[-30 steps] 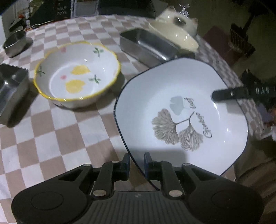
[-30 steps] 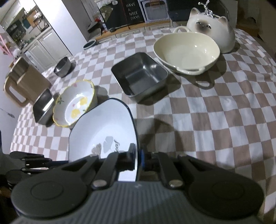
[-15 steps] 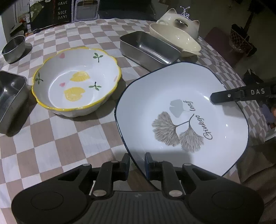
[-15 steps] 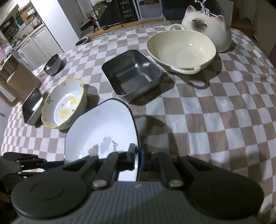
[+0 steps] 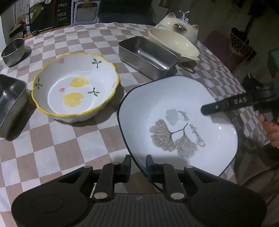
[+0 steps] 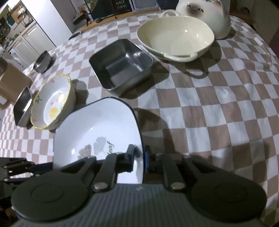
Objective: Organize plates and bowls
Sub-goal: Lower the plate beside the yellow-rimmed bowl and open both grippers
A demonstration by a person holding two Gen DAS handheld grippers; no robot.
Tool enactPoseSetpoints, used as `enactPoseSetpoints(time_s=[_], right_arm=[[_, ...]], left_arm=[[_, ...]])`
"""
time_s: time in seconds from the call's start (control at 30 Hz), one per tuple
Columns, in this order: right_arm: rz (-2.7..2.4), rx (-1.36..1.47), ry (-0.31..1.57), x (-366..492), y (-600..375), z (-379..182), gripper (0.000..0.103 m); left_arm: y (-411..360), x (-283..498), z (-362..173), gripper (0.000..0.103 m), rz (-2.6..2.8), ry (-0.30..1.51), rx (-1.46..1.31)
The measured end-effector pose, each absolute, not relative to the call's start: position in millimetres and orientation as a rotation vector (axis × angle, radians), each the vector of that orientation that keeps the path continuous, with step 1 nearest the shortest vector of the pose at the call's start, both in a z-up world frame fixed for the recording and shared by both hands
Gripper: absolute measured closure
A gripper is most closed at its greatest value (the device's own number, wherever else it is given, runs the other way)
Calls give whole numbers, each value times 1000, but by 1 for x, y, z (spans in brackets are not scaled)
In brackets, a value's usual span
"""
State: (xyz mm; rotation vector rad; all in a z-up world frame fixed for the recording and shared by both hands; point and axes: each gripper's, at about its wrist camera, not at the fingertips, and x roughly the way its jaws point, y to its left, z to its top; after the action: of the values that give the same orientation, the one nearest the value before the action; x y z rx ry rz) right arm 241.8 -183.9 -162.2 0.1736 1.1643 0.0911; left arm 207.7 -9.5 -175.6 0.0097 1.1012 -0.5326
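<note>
Now the plate [image 5: 177,120] sits between both grippers, held over the near edge of the bench [image 5: 57,139]. The left gripper [image 5: 137,165] straddles the plate's near rim with a finger on each side, but whether the pads actually bite is hard to say, since a gap shows on both sides. The right gripper [image 6: 139,154] is clamped on the opposite rim; from the left wrist view only one of its fingers [image 5: 226,104] shows, marked "DAS", lying across the plate's face. The plate's underside is hidden, and its near edge is cut off behind both grippers. Printed on the plate: ginkgo leaves and the script "Ginkgo leaf", of which the right wrist view reads only "leaf". Left of the plate, a lemon bowl [image 5: 75,89] stands upright on the bench. Beyond the plate sits a steel tray [image 6: 122,63], then a cream bowl [image 6: 176,41], which partly blocks a cat pot [image 6: 204,15]. Further left of the plate, another steel tray [image 5: 10,104] is cut by the frame. A sign [image 5: 62,14] behind the bench reads "HAVE A NICE DAY!", its first letter dim.
</note>
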Motion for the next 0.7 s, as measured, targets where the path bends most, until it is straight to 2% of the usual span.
enactPoseSetpoints(time_s=[0.5,0.7], right_arm=[[107,171,1189,258,-188,-178,80],[95,135,1224,258,-187,-184,81]], left_arm=[[-6,221,-176,85,-483,1133,-112],[-8,225,-174,85,-478,1133,-121]])
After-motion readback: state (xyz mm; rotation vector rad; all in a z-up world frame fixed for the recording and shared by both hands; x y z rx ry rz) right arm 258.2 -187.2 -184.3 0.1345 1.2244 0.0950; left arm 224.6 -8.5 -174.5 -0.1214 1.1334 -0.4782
